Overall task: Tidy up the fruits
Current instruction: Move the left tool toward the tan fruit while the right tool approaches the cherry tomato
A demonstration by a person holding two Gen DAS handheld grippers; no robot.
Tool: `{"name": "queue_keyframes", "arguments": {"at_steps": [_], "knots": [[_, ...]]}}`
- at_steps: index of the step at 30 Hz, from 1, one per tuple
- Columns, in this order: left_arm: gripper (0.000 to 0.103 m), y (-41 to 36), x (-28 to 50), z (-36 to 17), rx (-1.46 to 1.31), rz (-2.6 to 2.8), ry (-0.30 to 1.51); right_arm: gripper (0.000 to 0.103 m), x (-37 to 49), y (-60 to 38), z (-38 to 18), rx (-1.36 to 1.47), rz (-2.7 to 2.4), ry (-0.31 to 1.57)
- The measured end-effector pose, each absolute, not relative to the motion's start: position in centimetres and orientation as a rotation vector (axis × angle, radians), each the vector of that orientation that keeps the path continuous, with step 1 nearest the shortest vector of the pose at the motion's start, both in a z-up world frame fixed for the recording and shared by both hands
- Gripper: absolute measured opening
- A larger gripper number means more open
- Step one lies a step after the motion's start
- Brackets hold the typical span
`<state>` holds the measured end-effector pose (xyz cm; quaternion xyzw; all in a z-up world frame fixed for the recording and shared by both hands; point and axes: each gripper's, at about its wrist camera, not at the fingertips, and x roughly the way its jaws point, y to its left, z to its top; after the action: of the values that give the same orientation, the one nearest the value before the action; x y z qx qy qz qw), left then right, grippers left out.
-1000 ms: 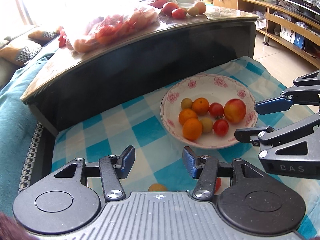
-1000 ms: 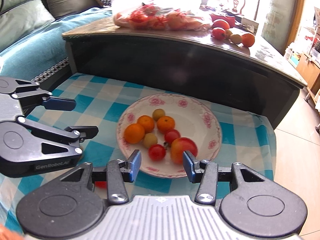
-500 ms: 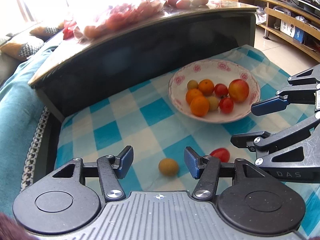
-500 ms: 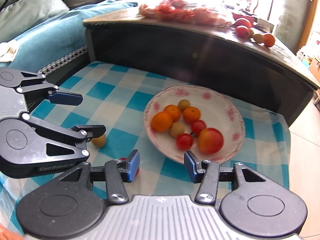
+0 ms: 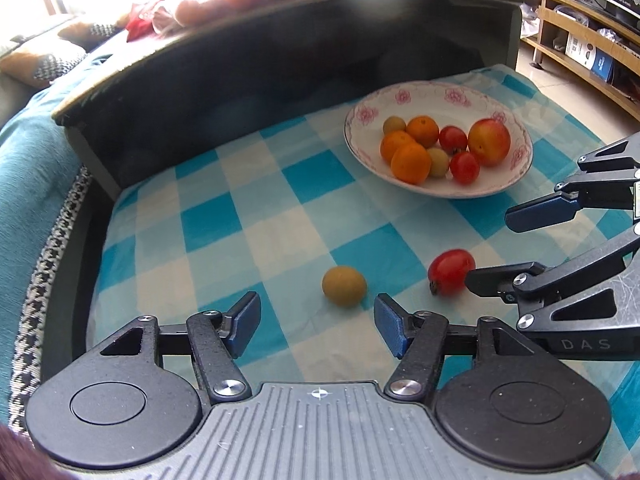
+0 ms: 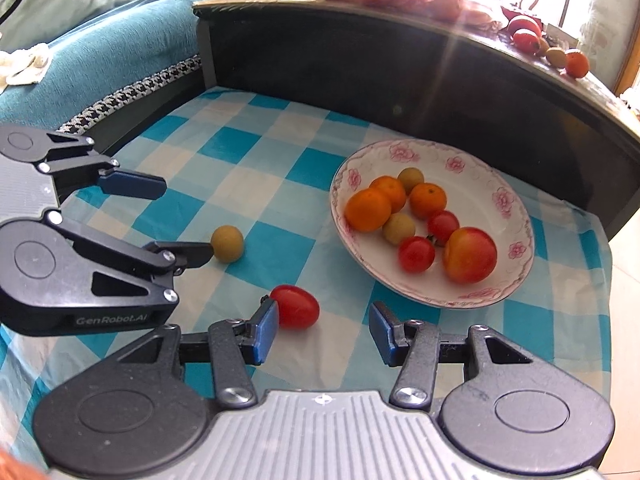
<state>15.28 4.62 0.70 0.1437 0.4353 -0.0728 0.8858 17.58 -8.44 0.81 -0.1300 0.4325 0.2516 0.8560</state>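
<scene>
2 loose fruits lie on the crinkled blue-and-white checked cloth (image 5: pixel 208 224): a matte, round yellow-green fruit (image 5: pixel 344 285) and a glossy oval red tomato (image 6: pixel 295 306). The left gripper (image 5: pixel 316 322), jaws opening and empty, hangs just short of the yellow-green one. The right gripper (image 6: pixel 323 330) stands parted, gripping nothing, its left pad beside the tomato. Nearby, a shallow, rose-printed china bowl (image 6: pixel 516 204) holds 8 smooth round fruits.

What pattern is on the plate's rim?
Pink flowers on white along the plate rim, clearest in the right wrist view.
</scene>
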Motion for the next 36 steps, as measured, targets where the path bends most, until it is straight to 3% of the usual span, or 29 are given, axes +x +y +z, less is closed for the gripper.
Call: {"name": "queue_keyframes", "arguments": {"at_steps": [36], "knots": [[0.074,6.2,16.0,-0.5,0.248,-0.127,0.931,0.052,18.6,-6.9,-1.3,-0.256,0.622,0.899]]}}
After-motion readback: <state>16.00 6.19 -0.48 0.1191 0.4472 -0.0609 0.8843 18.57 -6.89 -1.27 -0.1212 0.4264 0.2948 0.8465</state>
